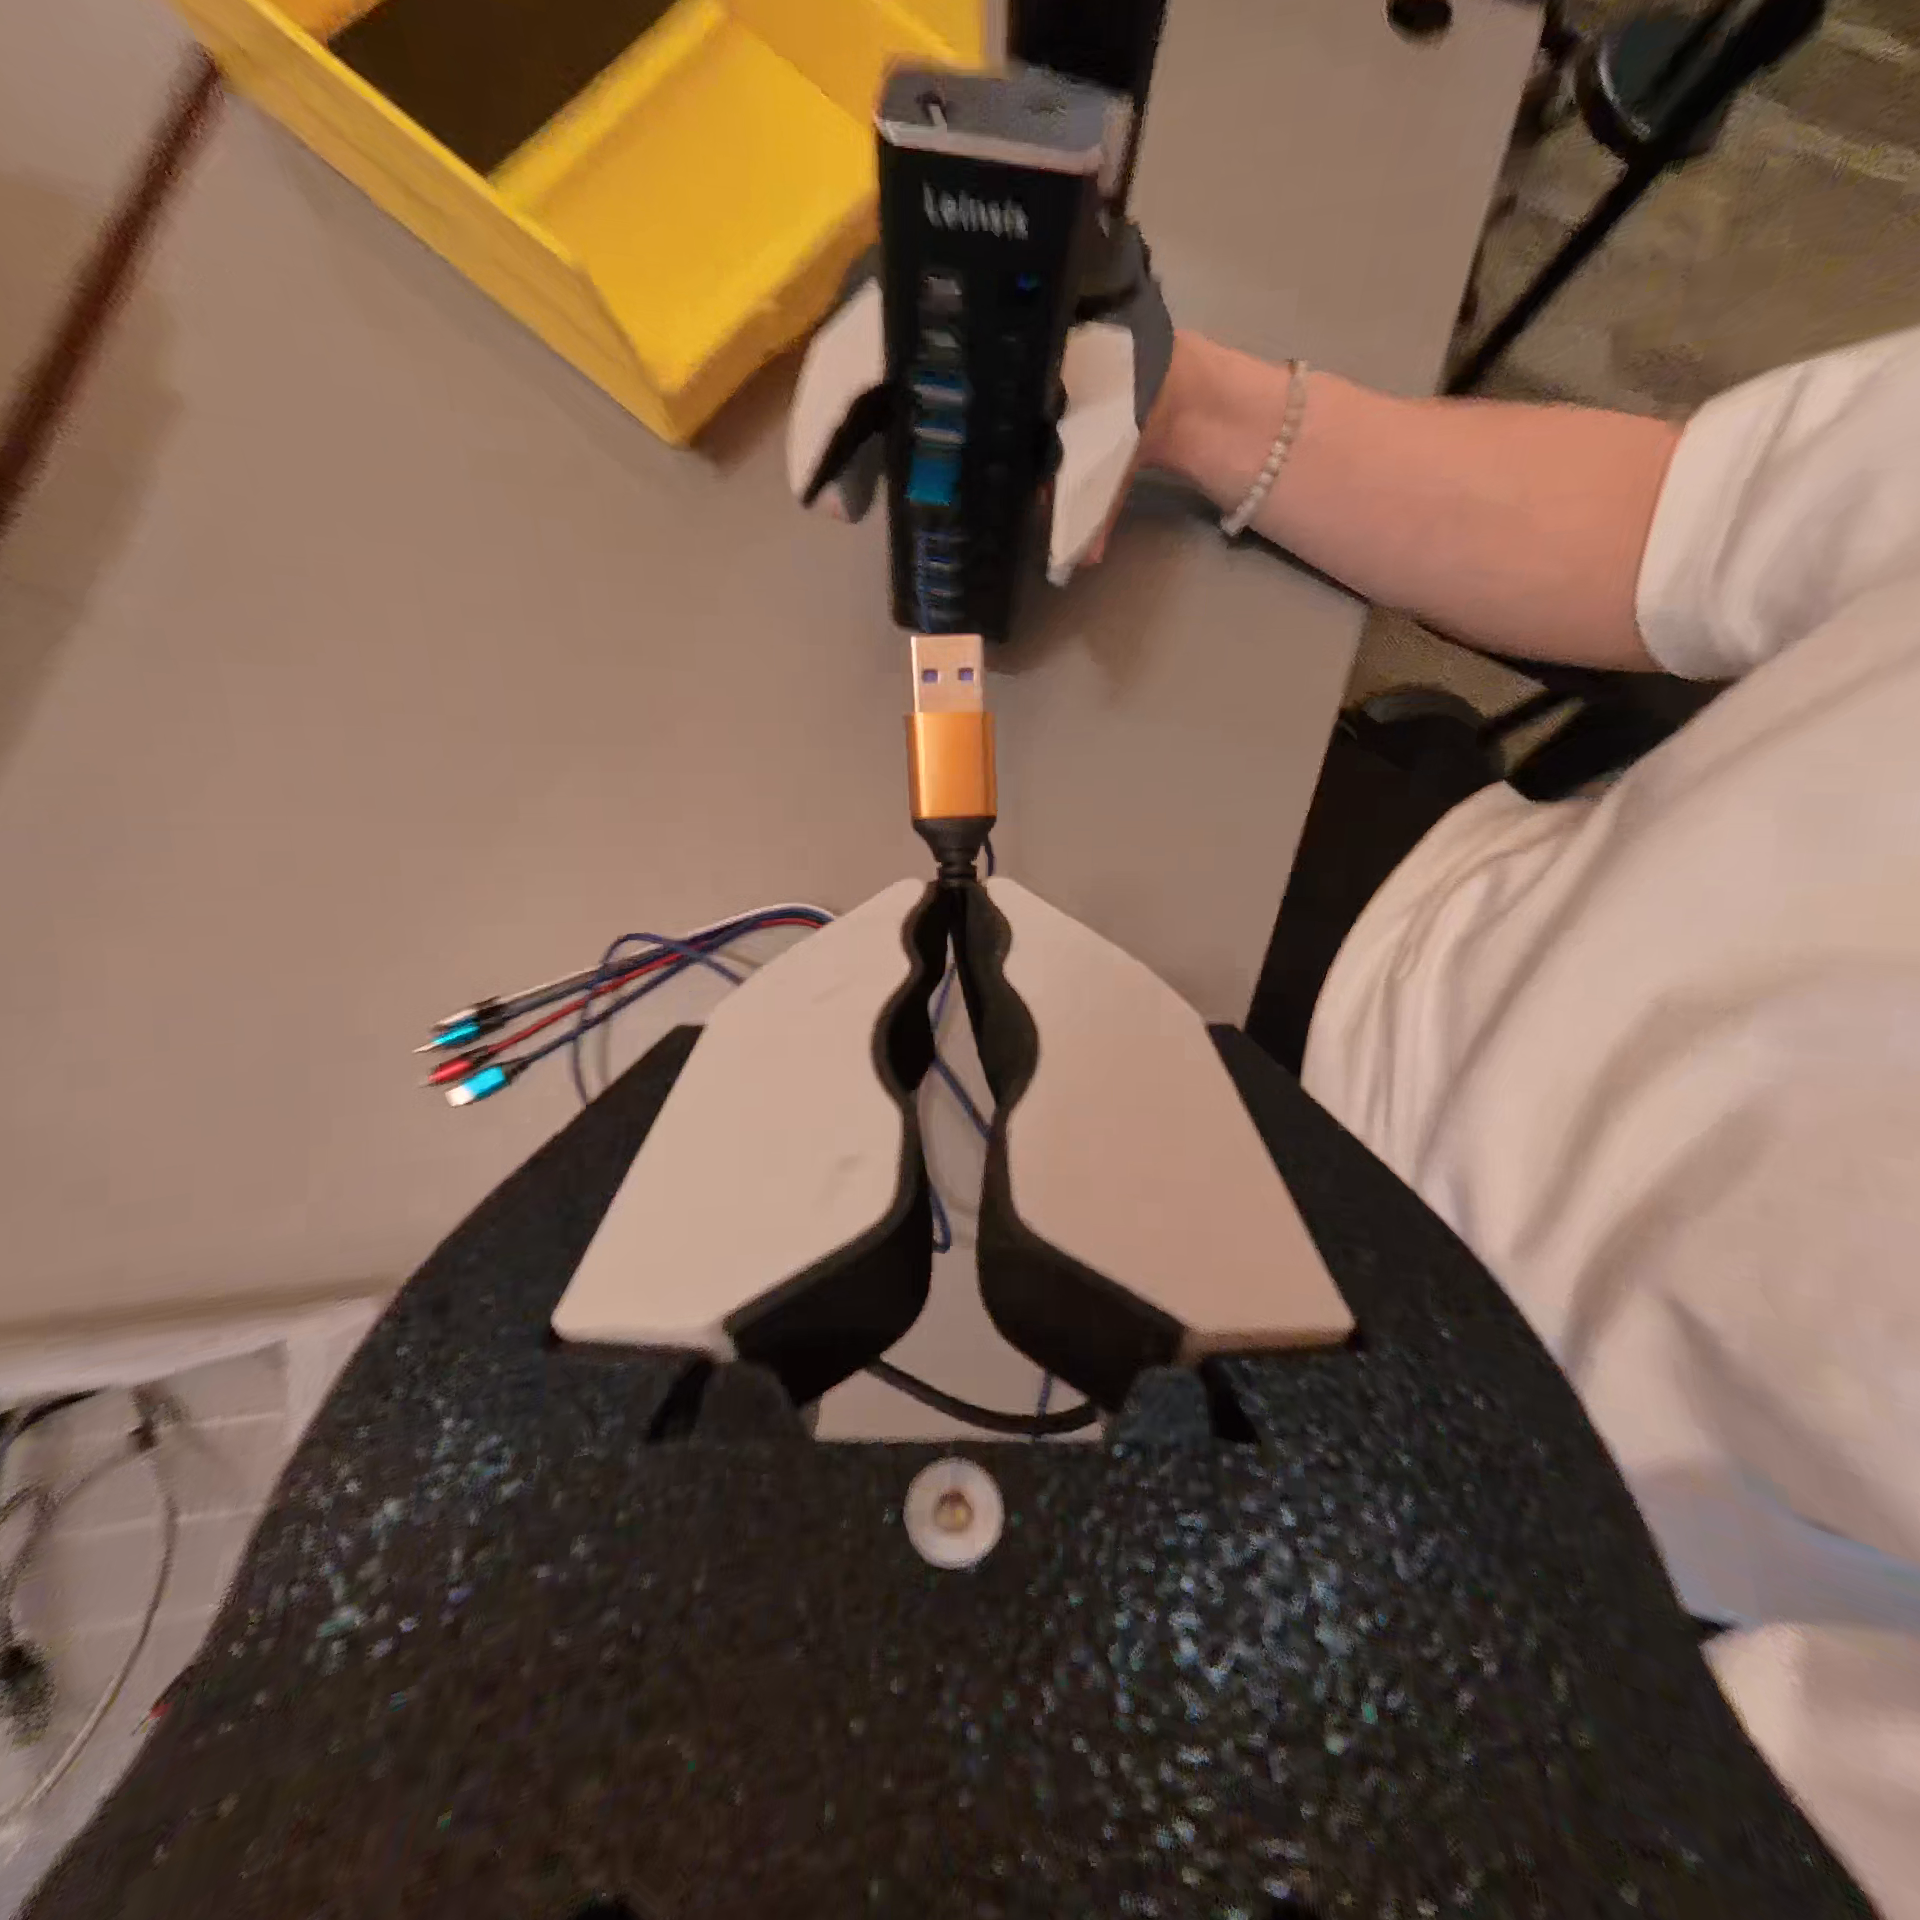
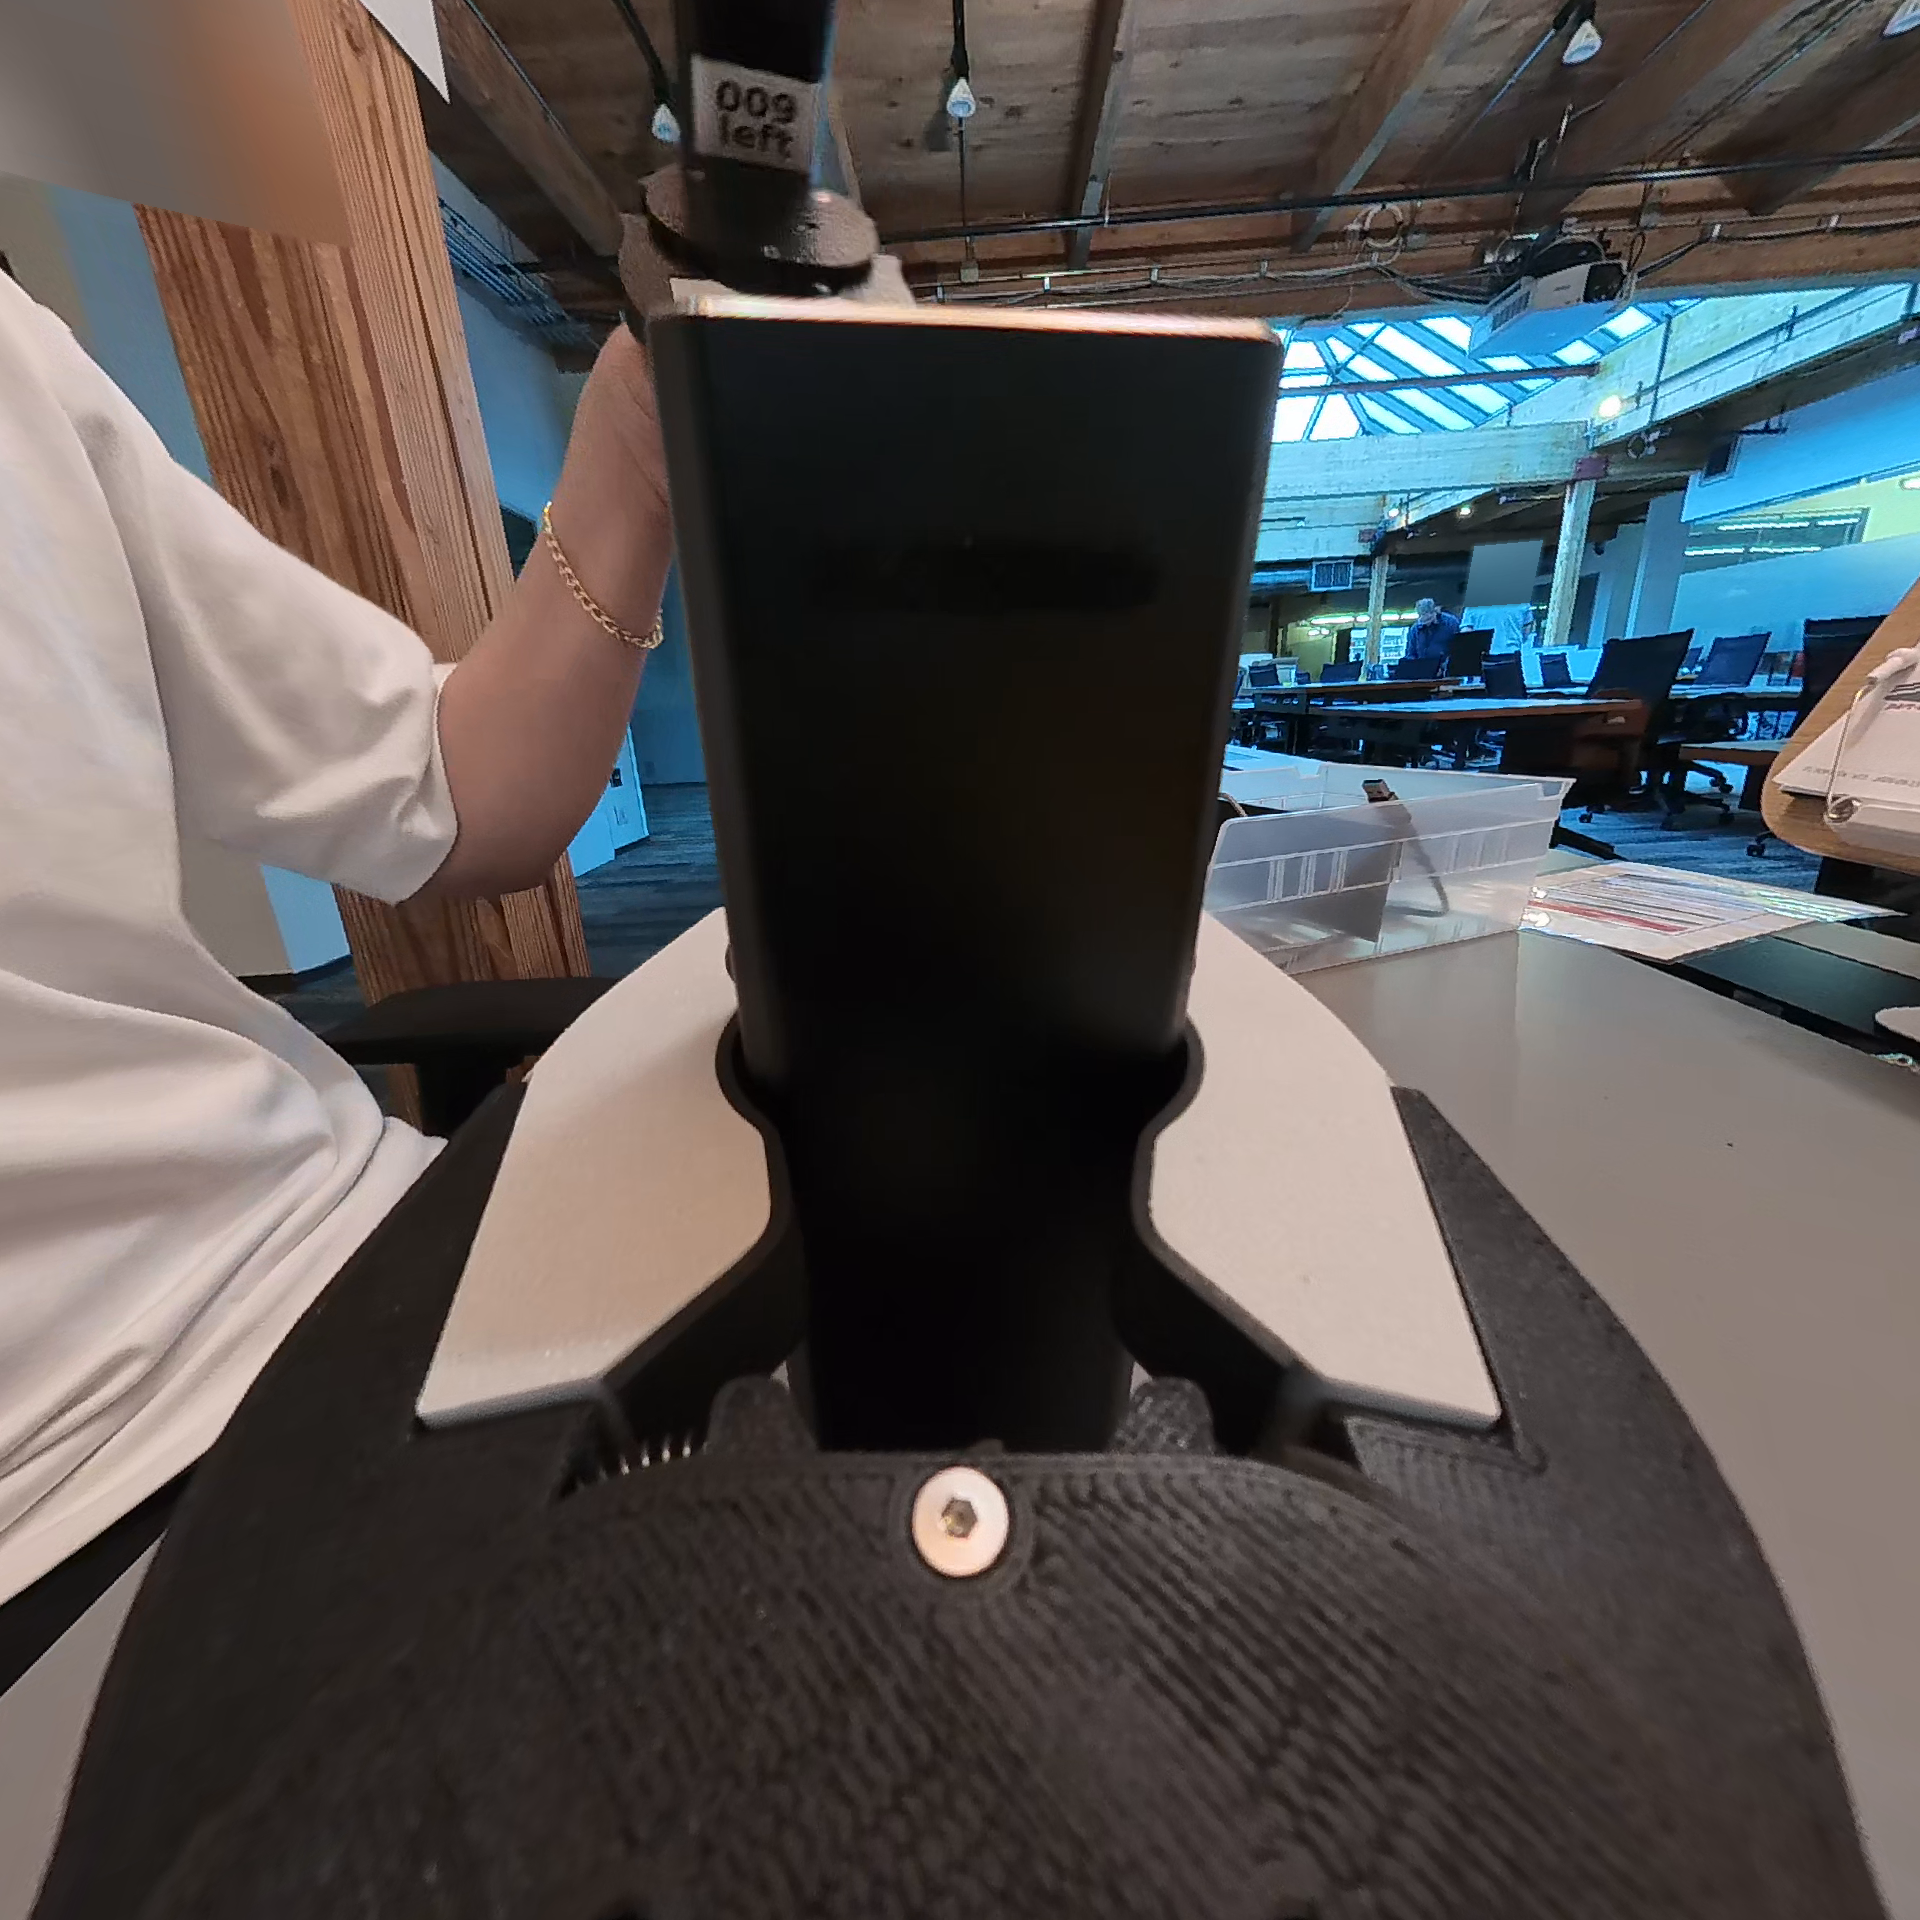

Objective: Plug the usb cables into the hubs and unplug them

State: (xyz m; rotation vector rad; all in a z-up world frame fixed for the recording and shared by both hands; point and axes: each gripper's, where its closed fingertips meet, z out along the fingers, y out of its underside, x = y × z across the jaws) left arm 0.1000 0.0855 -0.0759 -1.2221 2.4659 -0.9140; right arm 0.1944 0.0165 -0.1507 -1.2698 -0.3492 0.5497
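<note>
Left gripper (image 1: 951, 894) pinching cable (image 1: 954, 857) — plug (image 1: 949, 727) facing hub (image 1: 961, 353)

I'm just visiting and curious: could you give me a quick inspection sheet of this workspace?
Surface: grey table.
Job's things: black multi-port USB hub; orange-sleeved USB plug just short of it, not inserted.
Clutter: yellow bin; clear plastic tray; papers.
Grippers: left gripper shut on the plug's cable; right gripper shut on the hub.
Cables: multi-coloured cable ends lying on the table.
Surroundings: open office, desks, chairs.
</note>
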